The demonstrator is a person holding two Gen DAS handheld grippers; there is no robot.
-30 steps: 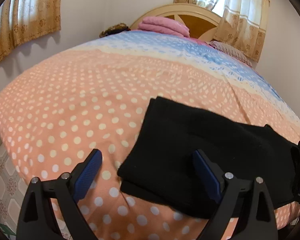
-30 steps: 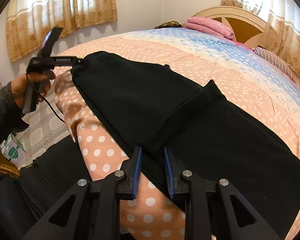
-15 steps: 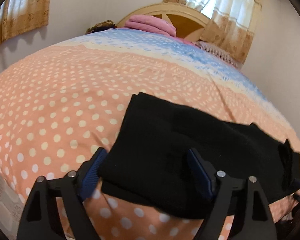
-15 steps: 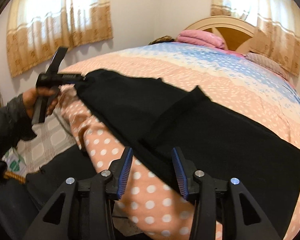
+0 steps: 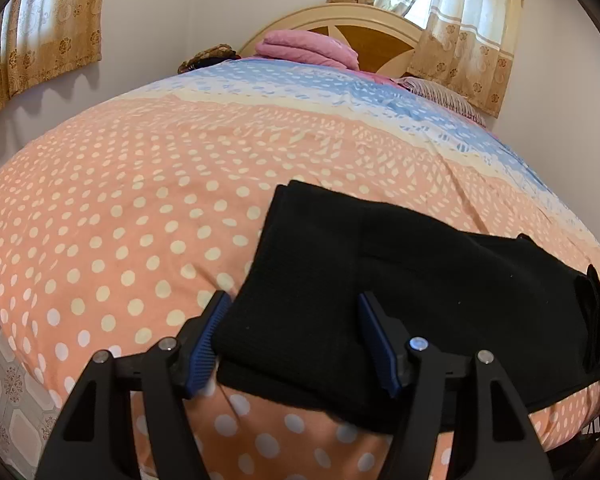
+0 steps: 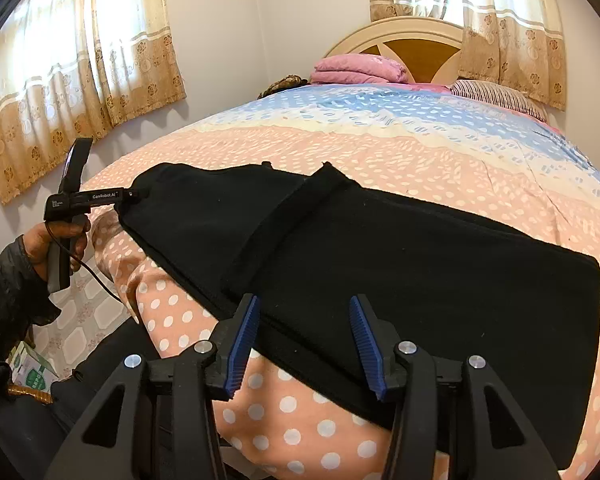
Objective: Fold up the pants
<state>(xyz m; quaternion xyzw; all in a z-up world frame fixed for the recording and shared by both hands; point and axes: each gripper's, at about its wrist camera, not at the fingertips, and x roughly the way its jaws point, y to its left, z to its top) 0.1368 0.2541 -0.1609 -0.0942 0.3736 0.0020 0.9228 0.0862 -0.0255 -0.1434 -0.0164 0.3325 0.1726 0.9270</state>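
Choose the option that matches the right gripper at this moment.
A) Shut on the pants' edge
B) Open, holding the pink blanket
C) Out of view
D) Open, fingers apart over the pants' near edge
D: the right gripper stands open, its blue pads apart, above the near edge of the black pants.

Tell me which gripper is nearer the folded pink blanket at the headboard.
Neither clearly: both grippers, left and right, sit open at the pants along the bed's foot edge, far from the pink blanket.

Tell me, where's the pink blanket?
The pink blanket lies folded at the bed's far end, against the headboard, left of the striped pillow.
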